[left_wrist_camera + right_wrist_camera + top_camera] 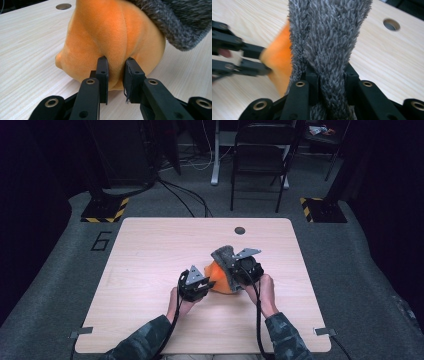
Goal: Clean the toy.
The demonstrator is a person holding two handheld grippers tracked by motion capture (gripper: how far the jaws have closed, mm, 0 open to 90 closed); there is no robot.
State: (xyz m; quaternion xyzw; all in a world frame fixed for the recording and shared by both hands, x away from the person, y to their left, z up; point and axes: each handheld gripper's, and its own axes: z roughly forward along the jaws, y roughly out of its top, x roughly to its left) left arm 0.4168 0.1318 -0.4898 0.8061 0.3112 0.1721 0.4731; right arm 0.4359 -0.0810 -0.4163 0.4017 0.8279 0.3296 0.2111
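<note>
Two grippers, one two-sided cloth mid-desk (150,250). Left gripper (116,75) is nearly closed, pinching a fold of the orange side (112,37); right gripper (328,82) is closed on the grey fuzzy side (329,37). Looks like a spread or fold step: keep both pinches firm, pull apart evenly, lift only enough to clear the desk, no jerking. Cloth is bunched; its long axis seems to run gripper to gripper, grey edge raised toward the right, orange lump resting on the desk.
</note>
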